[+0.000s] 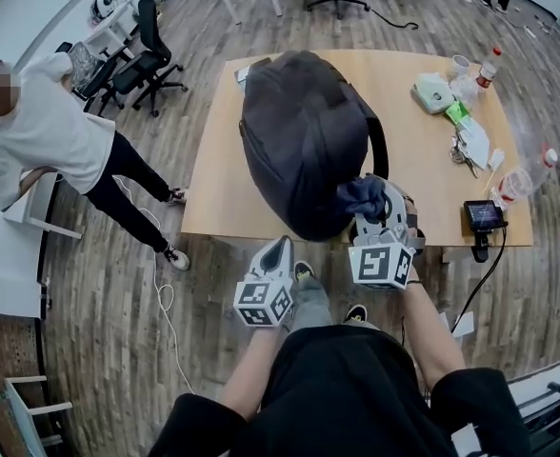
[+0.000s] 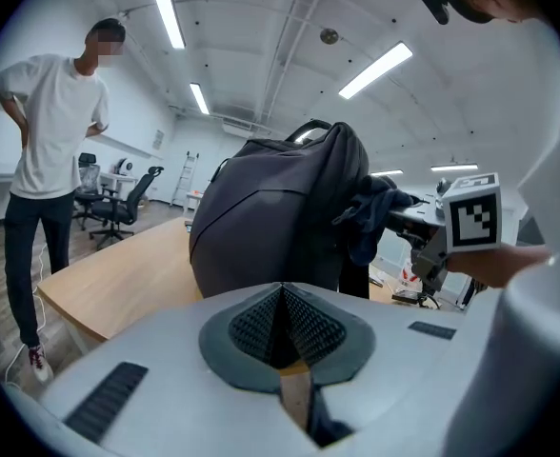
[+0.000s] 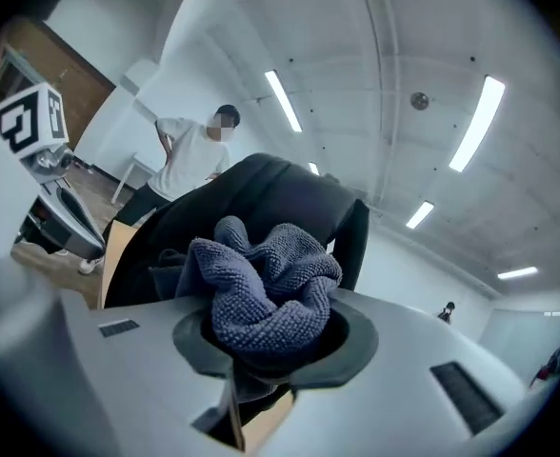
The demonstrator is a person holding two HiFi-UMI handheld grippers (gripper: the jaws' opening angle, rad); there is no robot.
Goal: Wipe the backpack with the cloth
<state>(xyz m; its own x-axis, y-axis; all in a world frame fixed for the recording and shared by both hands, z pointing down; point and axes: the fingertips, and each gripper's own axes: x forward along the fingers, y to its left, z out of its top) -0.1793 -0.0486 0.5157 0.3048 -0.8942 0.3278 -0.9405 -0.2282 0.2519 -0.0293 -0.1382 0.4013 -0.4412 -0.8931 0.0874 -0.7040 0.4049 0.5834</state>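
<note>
A dark grey backpack (image 1: 304, 141) stands upright on the wooden table (image 1: 213, 193). My right gripper (image 1: 380, 212) is shut on a bunched blue-grey cloth (image 1: 361, 196) and holds it against the backpack's near right side. In the right gripper view the cloth (image 3: 266, 279) fills the jaws of the right gripper (image 3: 270, 339), with the backpack (image 3: 251, 193) just behind. My left gripper (image 1: 278, 253) hangs shut and empty off the table's near edge. The left gripper view shows its closed fingertips (image 2: 282, 322), the backpack (image 2: 270, 227) ahead and the cloth (image 2: 370, 212) to the right.
A person in a white shirt (image 1: 51, 150) stands on the floor at left near office chairs (image 1: 142, 55). The table's right part holds a white box (image 1: 432, 91), bottles (image 1: 490, 65), keys (image 1: 461, 155) and a small screen device (image 1: 483, 215).
</note>
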